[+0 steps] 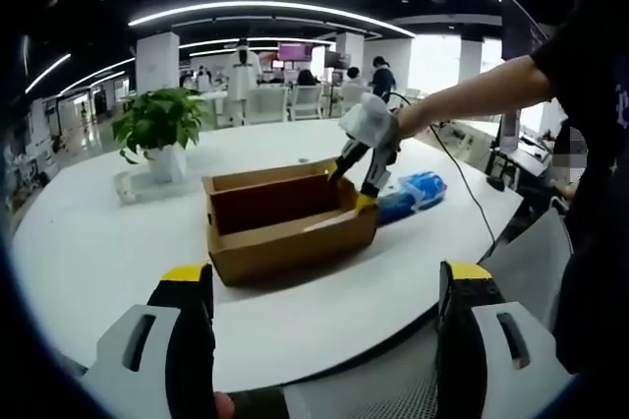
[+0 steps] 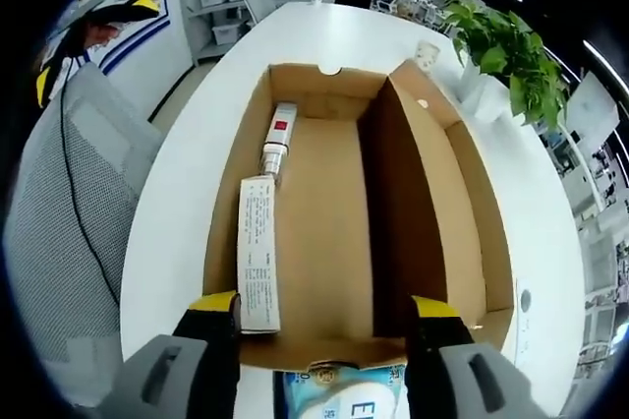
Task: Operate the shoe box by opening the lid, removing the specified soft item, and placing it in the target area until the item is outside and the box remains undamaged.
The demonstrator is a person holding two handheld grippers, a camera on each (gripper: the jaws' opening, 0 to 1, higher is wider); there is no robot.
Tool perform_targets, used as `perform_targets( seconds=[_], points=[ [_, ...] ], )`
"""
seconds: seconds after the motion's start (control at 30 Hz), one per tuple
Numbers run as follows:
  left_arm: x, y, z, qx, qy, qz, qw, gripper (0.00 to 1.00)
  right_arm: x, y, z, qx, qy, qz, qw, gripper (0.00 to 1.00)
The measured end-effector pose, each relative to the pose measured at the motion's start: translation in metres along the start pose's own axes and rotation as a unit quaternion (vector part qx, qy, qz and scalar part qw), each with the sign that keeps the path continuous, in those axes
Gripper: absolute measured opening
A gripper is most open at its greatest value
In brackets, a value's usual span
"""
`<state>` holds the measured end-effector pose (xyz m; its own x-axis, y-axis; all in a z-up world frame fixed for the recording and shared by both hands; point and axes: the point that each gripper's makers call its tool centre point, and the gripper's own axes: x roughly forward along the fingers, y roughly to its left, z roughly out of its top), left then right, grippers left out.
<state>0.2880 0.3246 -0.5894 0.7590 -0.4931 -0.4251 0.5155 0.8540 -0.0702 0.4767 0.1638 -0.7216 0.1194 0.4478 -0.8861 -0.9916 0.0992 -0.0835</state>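
An open cardboard shoe box (image 1: 290, 217) is seen on a round white table (image 1: 98, 252), its lid folded back alongside. In the right gripper view the box interior (image 2: 324, 222) is looked into from above; only a white paper strip (image 2: 257, 252) and a small tube-like object (image 2: 277, 144) lie along one wall. A blue-and-white soft packet (image 1: 413, 191) rests on the table just beside the box — judged to be the removed item, already outside. The right gripper (image 1: 362, 178) hovers at the box's near edge, jaws spread and empty. The left gripper (image 1: 324, 335) is held back, jaws spread. The packet is best pinched gently at its middle and carried clear of the box wall — the cardboard should not be pressed.
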Motion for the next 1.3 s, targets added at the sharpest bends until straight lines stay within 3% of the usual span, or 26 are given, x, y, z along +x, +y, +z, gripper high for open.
perform_targets(
  seconds=[0.2,0.63,0.97,1.3],
  points=[
    [0.001,0.000,-0.002,-0.001,0.002,0.000,1.0000,0.94,0.008,0.009,0.003,-0.005,-0.001,0.019,0.9998,0.65],
    [-0.002,0.003,-0.004,-0.003,0.006,0.004,1.0000,0.94,0.025,0.022,0.017,-0.037,-0.013,0.028,0.9989,0.45],
    [-0.004,0.004,-0.006,-0.006,0.008,0.007,0.9999,0.93,0.034,0.024,0.023,-0.032,-0.023,0.030,0.9988,0.38],
    [-0.006,0.006,-0.007,-0.008,0.009,0.011,0.9999,0.93,0.042,0.033,0.032,-0.014,-0.045,0.034,0.9983,0.23]
  ],
)
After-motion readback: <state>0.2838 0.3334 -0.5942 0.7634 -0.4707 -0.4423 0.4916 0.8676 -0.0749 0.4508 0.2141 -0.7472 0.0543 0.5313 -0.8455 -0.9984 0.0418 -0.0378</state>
